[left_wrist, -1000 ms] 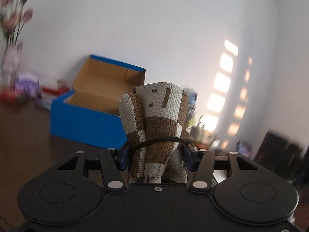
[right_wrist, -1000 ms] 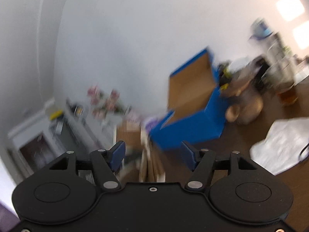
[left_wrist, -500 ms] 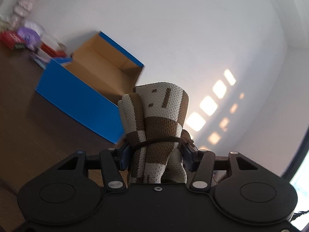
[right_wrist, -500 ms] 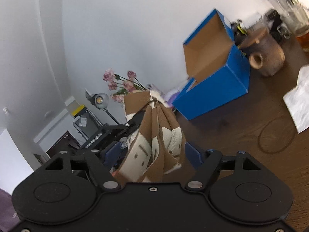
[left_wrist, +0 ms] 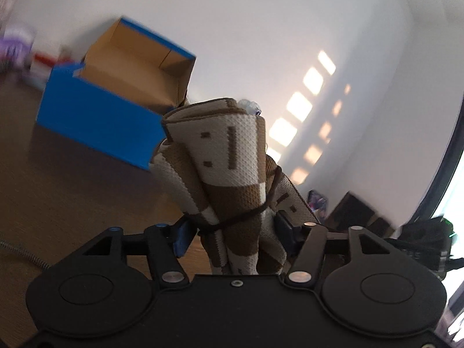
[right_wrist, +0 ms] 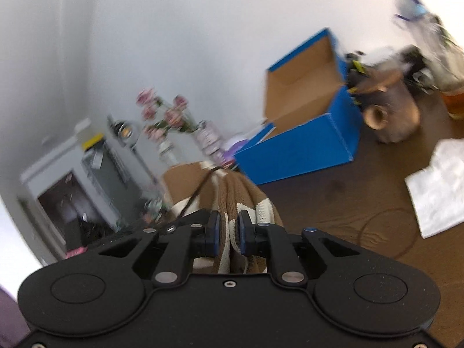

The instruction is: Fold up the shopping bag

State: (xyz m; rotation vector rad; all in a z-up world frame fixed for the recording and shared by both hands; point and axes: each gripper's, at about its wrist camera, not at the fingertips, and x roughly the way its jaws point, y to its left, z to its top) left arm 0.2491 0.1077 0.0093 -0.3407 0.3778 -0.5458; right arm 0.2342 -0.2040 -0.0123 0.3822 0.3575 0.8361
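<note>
The shopping bag [left_wrist: 226, 162] is a brown and cream knit roll tied round with a dark cord. In the left wrist view it stands up between the fingers of my left gripper [left_wrist: 232, 232], which is shut on its lower part. In the right wrist view my right gripper [right_wrist: 229, 236] is shut on a brown and cream fold of the same bag [right_wrist: 232, 194], and the dark cord runs up from it. The bag is held in the air above the wooden table [right_wrist: 333, 203].
An open blue box [right_wrist: 301, 145] with a cardboard inside stands on the table; it also shows in the left wrist view [left_wrist: 95, 113]. A brown jug [right_wrist: 391, 116], a white cloth [right_wrist: 438, 185], a dark cord loop [right_wrist: 385, 232] and a vase of pink flowers [right_wrist: 162, 121] lie around.
My right gripper has closed on the bag; half a second ago its fingers were spread around it. The left gripper has tilted and the bag leans left in its grip.
</note>
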